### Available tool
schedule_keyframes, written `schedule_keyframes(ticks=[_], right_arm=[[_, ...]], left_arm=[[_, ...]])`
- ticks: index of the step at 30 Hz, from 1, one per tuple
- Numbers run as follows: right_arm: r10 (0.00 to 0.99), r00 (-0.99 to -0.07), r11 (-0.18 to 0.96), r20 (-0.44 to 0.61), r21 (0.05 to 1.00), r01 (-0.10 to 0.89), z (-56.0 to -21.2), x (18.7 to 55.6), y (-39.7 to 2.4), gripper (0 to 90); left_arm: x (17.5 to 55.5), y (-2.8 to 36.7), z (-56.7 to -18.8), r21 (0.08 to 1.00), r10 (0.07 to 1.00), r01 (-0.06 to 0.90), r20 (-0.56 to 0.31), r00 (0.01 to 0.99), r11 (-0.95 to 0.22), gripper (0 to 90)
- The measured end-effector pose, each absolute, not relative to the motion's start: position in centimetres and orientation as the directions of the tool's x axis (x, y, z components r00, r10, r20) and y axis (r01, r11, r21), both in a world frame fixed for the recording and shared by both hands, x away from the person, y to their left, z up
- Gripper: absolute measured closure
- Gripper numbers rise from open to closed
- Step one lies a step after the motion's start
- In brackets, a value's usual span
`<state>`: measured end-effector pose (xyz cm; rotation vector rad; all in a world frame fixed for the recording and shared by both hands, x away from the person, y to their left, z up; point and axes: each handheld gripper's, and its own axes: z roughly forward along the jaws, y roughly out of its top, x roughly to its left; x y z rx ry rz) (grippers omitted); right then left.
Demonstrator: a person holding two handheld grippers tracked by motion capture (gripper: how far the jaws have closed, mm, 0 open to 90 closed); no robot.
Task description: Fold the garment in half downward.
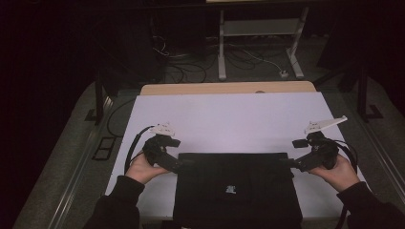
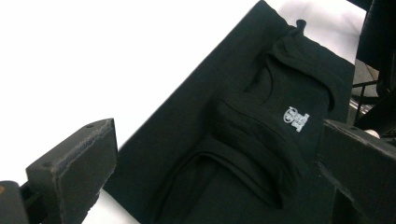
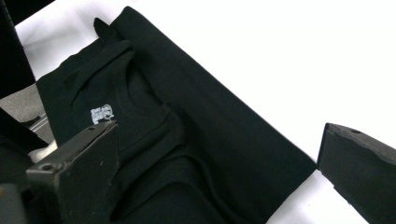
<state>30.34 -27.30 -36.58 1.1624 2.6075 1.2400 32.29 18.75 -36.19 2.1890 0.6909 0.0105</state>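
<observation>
Two grippers, the left gripper (image 1: 184, 164) and the right gripper (image 1: 289, 163), flank the folded black shirt (image 1: 236, 188) at the near edge of the white counter (image 1: 229, 119), fingers spread apart at its far corners, likely poised to pinch both together

black folded shirt (image 1: 237, 191), flat, table's near edge

Black tongs (image 1: 184, 164) with white top plates; black sleeves (image 1: 119, 200).

A black garment (image 1: 237, 190) with a small white logo (image 1: 230, 189) lies on a white table (image 1: 229, 119).
</observation>
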Motion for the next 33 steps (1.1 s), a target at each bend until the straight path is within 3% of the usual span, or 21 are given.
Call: schedule_keyframes(ticks=[20,33], right_arm=[[0.674,-0.682,0.365,0.284,0.675,0.642,-38.0,32.6,-28.6,0.0],[0.692,-0.667,0.383,0.277,0.642,0.664,-39.9,33.6,-28.7,0.0]], left_arm=[[35.0,19.2,-37.8,0.719,0.466,0.496,-0.266,0.844,-0.487,0.0],[36.9,19.9,-39.6,0.700,0.505,0.543,-0.295,0.811,-0.463,0.0]])
